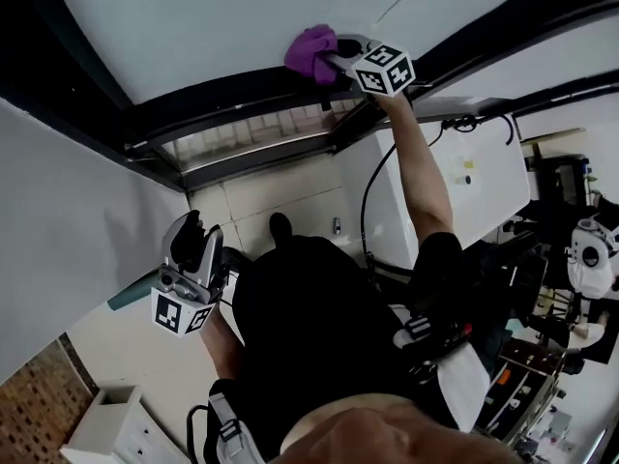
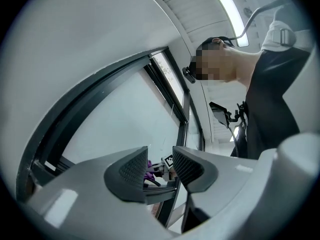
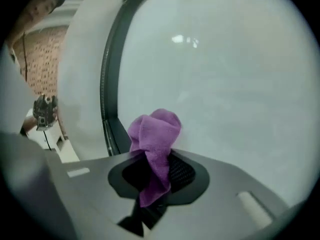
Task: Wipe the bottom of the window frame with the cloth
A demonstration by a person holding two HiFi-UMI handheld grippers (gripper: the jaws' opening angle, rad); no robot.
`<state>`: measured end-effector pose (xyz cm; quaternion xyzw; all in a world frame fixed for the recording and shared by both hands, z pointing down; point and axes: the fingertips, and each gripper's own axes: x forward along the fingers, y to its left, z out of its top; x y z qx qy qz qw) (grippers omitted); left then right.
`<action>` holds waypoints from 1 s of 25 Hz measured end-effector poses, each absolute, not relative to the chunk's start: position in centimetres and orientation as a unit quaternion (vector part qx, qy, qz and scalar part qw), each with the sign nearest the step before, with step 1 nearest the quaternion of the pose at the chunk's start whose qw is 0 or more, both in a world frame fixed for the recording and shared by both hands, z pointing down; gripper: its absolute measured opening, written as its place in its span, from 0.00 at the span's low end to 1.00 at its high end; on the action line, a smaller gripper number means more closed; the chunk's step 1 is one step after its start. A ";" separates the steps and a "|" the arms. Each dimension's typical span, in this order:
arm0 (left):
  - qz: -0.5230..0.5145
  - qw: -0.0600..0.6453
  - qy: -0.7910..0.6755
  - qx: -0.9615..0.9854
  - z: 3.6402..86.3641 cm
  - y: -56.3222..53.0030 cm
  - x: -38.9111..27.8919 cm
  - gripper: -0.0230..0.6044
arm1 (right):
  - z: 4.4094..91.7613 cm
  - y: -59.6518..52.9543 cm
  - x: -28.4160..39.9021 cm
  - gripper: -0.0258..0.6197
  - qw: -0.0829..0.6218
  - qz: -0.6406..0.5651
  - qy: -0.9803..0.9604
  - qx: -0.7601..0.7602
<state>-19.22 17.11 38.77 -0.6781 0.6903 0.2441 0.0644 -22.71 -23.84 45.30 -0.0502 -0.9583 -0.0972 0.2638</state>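
Note:
In the head view my right gripper [image 1: 336,62] is stretched up to the window and shut on a bunched purple cloth [image 1: 309,52]. The cloth lies at the black window frame [image 1: 242,97], below the pale glass. In the right gripper view the cloth [image 3: 154,136] bulges out of the shut gripper [image 3: 158,173] against the glass, with a dark frame bar [image 3: 111,84] to its left. My left gripper [image 1: 196,232] hangs low beside the person's body, open and holding nothing. In the left gripper view, the gap of the open gripper [image 2: 159,167] shows the distant cloth [image 2: 149,170] at the frame [image 2: 167,81].
A white drawer unit [image 1: 108,421] stands at the lower left on a brick-patterned floor. A white panel [image 1: 464,177] with a black cable [image 1: 368,201] stands right of the person. Crowded equipment [image 1: 571,269] fills the right edge. A grey wall [image 1: 68,220] lies left.

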 end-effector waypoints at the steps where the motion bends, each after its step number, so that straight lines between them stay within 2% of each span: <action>1: 0.240 0.063 0.689 -0.681 38.6 16.7 -18.8 0.29 | 46.3 -24.0 -22.5 0.15 0.257 -0.072 -0.962 -0.055; 4: 0.227 0.058 0.688 -0.687 38.4 16.1 -18.7 0.29 | 47.0 -19.3 -19.0 0.15 0.239 -0.071 -0.953 -0.170; 7: 0.219 0.046 0.689 -0.689 38.7 15.7 -18.7 0.29 | 46.3 -14.6 -13.8 0.15 0.215 -0.127 -0.924 -0.291; 9: 0.214 0.040 0.686 -0.695 38.8 14.4 -18.2 0.29 | 45.8 -17.8 -13.0 0.15 0.187 -0.141 -0.945 -0.228; 11: 0.206 0.037 0.679 -0.703 38.5 13.4 -17.6 0.29 | 45.7 -23.4 -14.7 0.15 0.170 -0.131 -0.972 -0.099; 13: 0.197 0.035 0.672 -0.713 38.1 12.7 -16.9 0.29 | 47.6 -25.8 -17.1 0.15 0.201 -0.165 -0.965 -0.035; 16: 0.186 0.035 0.663 -0.725 37.6 10.4 -15.2 0.29 | 51.2 -24.2 -19.3 0.15 0.257 -0.285 -0.921 -0.073; 18: 0.180 0.034 0.658 -0.730 37.2 9.2 -14.3 0.29 | 51.8 -23.3 -19.1 0.15 0.256 -0.322 -0.907 -0.092; 22: 0.168 0.023 0.652 -0.739 37.4 8.2 -13.4 0.29 | 52.2 -19.6 -15.7 0.15 0.243 -0.326 -0.900 -0.159; 25: 0.168 0.016 0.651 -0.740 37.6 7.6 -13.4 0.29 | 53.5 -14.7 -11.1 0.15 0.244 -0.298 -0.884 -0.266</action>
